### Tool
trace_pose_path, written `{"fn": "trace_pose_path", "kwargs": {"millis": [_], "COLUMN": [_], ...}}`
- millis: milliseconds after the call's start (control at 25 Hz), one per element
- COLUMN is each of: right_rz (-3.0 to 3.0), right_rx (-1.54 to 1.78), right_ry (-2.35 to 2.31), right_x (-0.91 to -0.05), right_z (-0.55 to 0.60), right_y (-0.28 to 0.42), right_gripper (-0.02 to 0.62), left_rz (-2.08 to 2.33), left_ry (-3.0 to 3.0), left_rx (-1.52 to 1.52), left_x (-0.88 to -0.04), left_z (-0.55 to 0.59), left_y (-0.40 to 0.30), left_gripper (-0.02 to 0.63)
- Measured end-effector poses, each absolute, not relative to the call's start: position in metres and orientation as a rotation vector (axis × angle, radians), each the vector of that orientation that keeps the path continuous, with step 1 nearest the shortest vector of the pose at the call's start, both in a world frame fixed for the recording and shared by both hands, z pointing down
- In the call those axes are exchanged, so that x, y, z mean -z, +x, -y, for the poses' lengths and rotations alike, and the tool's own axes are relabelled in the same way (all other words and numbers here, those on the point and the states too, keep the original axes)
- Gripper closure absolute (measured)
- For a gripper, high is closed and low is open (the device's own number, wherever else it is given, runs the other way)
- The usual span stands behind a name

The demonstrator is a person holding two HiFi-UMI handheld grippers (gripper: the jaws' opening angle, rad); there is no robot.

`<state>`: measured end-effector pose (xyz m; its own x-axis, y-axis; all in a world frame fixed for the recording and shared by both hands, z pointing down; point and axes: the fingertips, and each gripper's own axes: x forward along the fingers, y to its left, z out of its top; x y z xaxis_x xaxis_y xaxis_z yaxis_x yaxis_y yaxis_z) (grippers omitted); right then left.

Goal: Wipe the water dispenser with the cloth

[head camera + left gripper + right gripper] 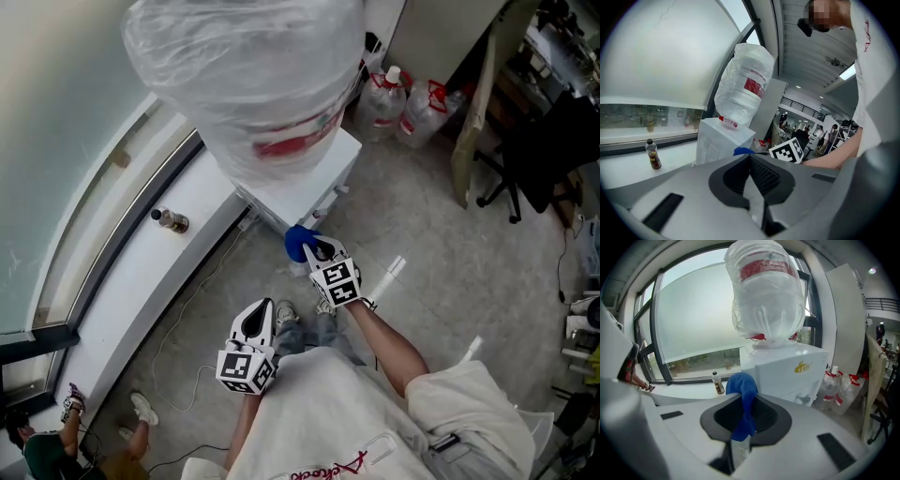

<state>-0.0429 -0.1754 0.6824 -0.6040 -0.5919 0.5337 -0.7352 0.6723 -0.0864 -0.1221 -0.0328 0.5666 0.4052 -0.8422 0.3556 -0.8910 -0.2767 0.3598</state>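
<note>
My right claw is clamped on the blue cloth, which bunches up above the jaws at the centre of the right gripper view. My left claw has its jaws drawn together on nothing and hangs low in the head view, well back from the work. As I judge it, the wiping is at its very start, or between strokes. In the head view the cloth sits just beside the lower front edge of the white water dispenser, near mid-frame, but I cannot tell whether it touches. No surface shows as wiped or unwiped, so I take the whole cabinet as left to do. The right gripper view gives me what the head view lacks: the dispenser's front face with its gold logo and a tap at centre right, and the plastic-wrapped jug on top. The left gripper view shows the cabinet's side panel at centre left and a small bottle on the sill at far left.
</note>
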Motion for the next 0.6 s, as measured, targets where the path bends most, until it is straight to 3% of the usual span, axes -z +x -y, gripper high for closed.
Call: {"fn": "trace_pose_path", "kwargs": {"millis": [600], "right_rz": [2.345], "right_rx": [-0.407], "right_ry": [1.241], "right_x": [-0.672], "right_z": [0.274], "right_y": [0.032], "right_gripper": [0.545], "left_rz": [1.474], "left_ry": [2.161], "left_rx": [-0.157], "left_x": [-0.566], "left_z": [0.051], "left_y": [-0.113], "left_gripper": [0.594]}}
